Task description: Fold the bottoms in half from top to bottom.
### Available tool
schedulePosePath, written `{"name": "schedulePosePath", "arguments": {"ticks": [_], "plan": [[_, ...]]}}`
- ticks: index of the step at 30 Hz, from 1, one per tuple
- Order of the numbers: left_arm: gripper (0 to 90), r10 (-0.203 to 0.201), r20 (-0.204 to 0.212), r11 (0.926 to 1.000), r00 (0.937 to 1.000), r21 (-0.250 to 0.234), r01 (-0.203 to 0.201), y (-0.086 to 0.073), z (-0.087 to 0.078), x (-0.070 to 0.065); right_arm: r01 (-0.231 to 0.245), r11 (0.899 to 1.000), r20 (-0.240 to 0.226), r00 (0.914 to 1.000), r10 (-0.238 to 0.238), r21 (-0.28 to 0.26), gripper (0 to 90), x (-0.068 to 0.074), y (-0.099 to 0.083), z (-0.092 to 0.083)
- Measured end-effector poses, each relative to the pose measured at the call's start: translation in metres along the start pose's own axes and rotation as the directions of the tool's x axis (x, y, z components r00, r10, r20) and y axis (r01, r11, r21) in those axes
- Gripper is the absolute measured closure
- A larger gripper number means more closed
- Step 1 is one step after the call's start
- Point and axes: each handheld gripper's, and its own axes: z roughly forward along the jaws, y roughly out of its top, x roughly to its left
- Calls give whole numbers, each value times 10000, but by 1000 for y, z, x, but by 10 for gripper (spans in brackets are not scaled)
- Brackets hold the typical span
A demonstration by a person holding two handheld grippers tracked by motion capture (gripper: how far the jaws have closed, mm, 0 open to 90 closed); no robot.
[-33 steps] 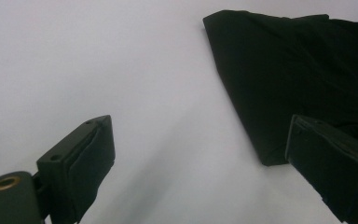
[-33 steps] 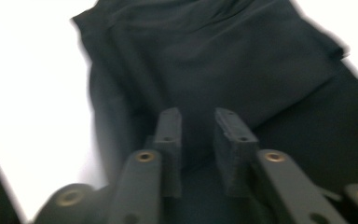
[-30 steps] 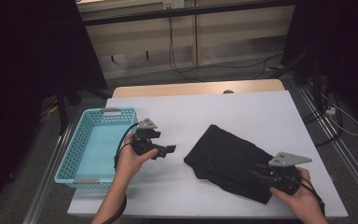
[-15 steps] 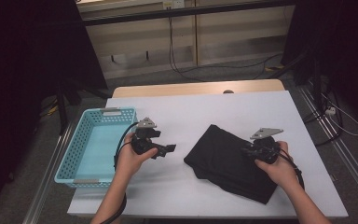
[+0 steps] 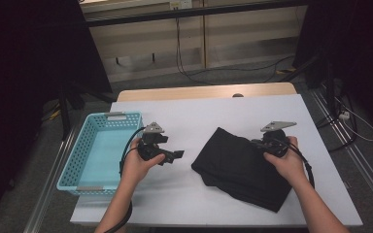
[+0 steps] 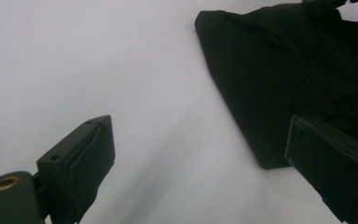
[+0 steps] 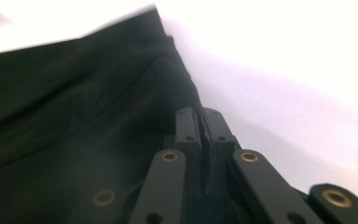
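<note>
White table point(image 5: 209, 194) surface, set before a wooden-edged wall with trailing cables on a grey floor; dim surroundings are noted at both sides.

Item 1: black cloth point(image 5: 240, 167), folded and crumpled, is laid on the right half of the table, one corner pointing toward the middle and the lower corner near the front edge. In the left gripper view the cloth point(image 6: 298, 79) is seen spread across the upper right, flat on the white top.

Item 2: right hand-held gripper point(image 5: 263, 144), held in the right hand point(image 5: 284, 162), is placed at the far right edge of the cloth. Its jaws have just been closing; in the right gripper view they are seen pressed together point(image 7: 203, 135) at the cloth's edge, with a thin fold of the black cloth point(image 7: 74, 130) apparently pinched between the pads. A grey three-cornered plate is carried on top.

Item 3: left hand-held gripper point(image 5: 177, 155), held in the left hand point(image 5: 136, 165), is kept above bare table between basket and cloth, well apart from the cloth. Its jaws are spread wide in its own view point(image 6: 200, 163), with nothing between them. A black cable is looped from its body.

Item 4: light blue basket point(image 5: 75, 165), perforated walls, is stood at the left edge of the table, just beside the left hand.
</note>
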Motion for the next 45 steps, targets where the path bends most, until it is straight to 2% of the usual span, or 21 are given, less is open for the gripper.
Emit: {"name": "schedulePosePath", "arguments": {"ticks": [2,3,5,6,8,11,15,18,23,27,30,36,40,45], "plan": [[81,5,-13,10000,10000,-6,-5,0,-1,1,31,9993,152,9999,-37,362,845,-1,-4,8],[81,4,-32,10000,10000,-26,-4,1,-2,1,-228,9995,131,9997,225,240,822,-2,-5,11],[81,9,-34,10000,10000,-45,-9,1,-3,2,-317,9993,127,9994,315,195,723,-3,-4,11],[81,-7,-58,10000,10000,-99,6,1,-3,2,-187,9995,372,9992,177,265,631,-2,-3,9],[81,18,-57,10000,10000,-75,-19,1,-4,1,-109,9995,594,9982,92,291,599,-1,-3,4],[81,16,-79,9999,10000,-104,-17,2,-4,1,-699,9976,535,9961,697,12,509,-5,-4,-7],[81,84,-73,10000,9999,-41,-84,2,-3,1,-920,9950,491,9944,939,-398,530,-10,-12,-21],[81,99,-102,9999,9999,16,-99,2,-2,0,-1186,9928,412,9920,1191,-148,548,-14,-23,-20],[81,96,-141,10000,9999,17,-95,1,-1,-1,-1494,9887,-13,9888,1494,135,658,-17,-34,-11],[81,114,-186,9999,9998,97,-112,0,0,0,-902,9958,-104,9959,904,137,783,-10,-31,-8],[81,112,-203,9999,9997,110,-110,0,0,0,-694,9975,-122,9975,696,158,824,-7,-28,-10],[81,133,-179,9999,9998,88,-131,1,-1,-1,-341,9993,145,9993,344,-173,824,-3,-22,-22],[81,153,-165,9998,9997,110,-152,1,-1,-1,-261,9984,227,9994,273,-500,823,-2,-17,-29],[81,149,-151,9998,9998,110,-147,1,-1,-1,-101,9988,346,9993,117,-476,815,0,-17,-28]]}}
